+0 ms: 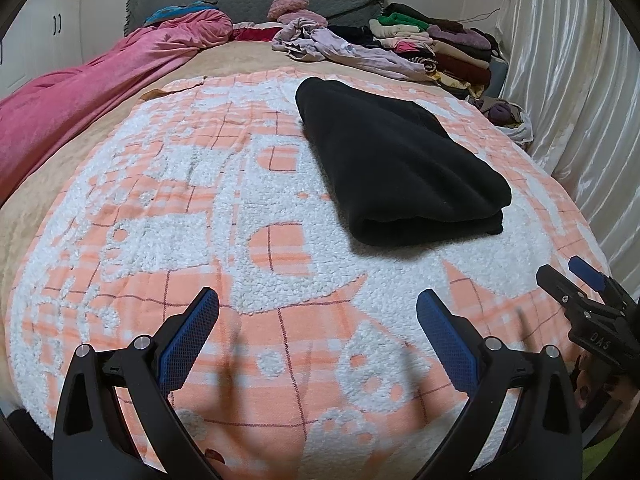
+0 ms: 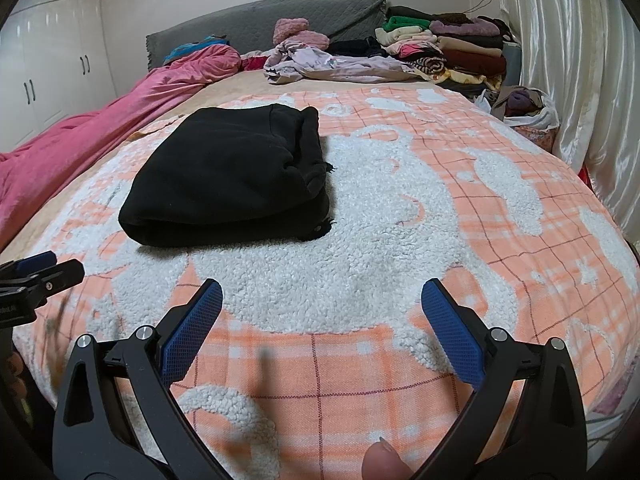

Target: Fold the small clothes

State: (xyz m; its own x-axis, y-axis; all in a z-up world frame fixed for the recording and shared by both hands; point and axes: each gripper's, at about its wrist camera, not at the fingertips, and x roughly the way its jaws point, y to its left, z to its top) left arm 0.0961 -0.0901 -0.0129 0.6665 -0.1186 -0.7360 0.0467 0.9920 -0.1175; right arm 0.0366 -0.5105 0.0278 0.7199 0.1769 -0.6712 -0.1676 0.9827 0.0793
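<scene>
While both tools [image 1: 318,306] [image 2: 322,298] hover spread, the folded black garment [image 1: 400,168] lies on the blanket [image 1: 180,200].

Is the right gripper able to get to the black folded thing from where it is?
Probably yes. The right gripper is open and empty, and only bare orange-and-white blanket lies between it and the black folded garment, ahead to its left.

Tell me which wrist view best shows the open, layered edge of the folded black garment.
The right wrist view: the folded black garment turns its bunched, layered edge toward the camera there, with stacked folds visible. The left wrist view shows the garment mostly as a smooth top and rounded near fold, layers barely separable.
</scene>
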